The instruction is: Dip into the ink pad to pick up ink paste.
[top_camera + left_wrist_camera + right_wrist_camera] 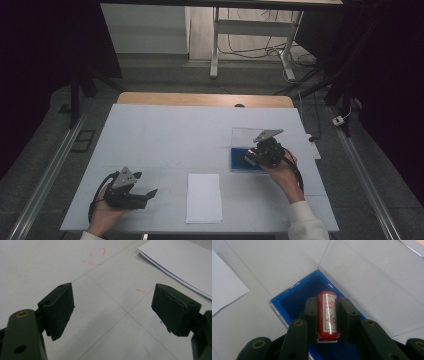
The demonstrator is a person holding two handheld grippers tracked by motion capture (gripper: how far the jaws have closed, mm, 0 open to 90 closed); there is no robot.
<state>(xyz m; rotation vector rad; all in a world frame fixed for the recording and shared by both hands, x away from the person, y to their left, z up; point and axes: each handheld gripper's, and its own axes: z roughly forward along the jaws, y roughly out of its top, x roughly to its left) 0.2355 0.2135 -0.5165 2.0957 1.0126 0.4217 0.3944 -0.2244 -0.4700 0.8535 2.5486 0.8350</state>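
In the right gripper view a red cylinder stamp [327, 315] with a white label and red characters sits clamped between the black jaws of my right gripper [327, 305], just above an open blue-lined box [294, 298] with a clear lid [367, 272]. From above, the right gripper [254, 156] hovers at the blue box [239, 161] on the table's right side. My left gripper [150, 193] rests near the front left of the table, jaws wide apart; in its own view the left gripper [112, 305] has only bare table between its pads.
A sheet of white paper [203, 197] lies near the front edge between both hands, its corner also in view as white paper [180, 262]. Faint red marks [96, 257] stain the white table cover [165, 130]. Beyond the table stand a desk frame and floor cables [260, 47].
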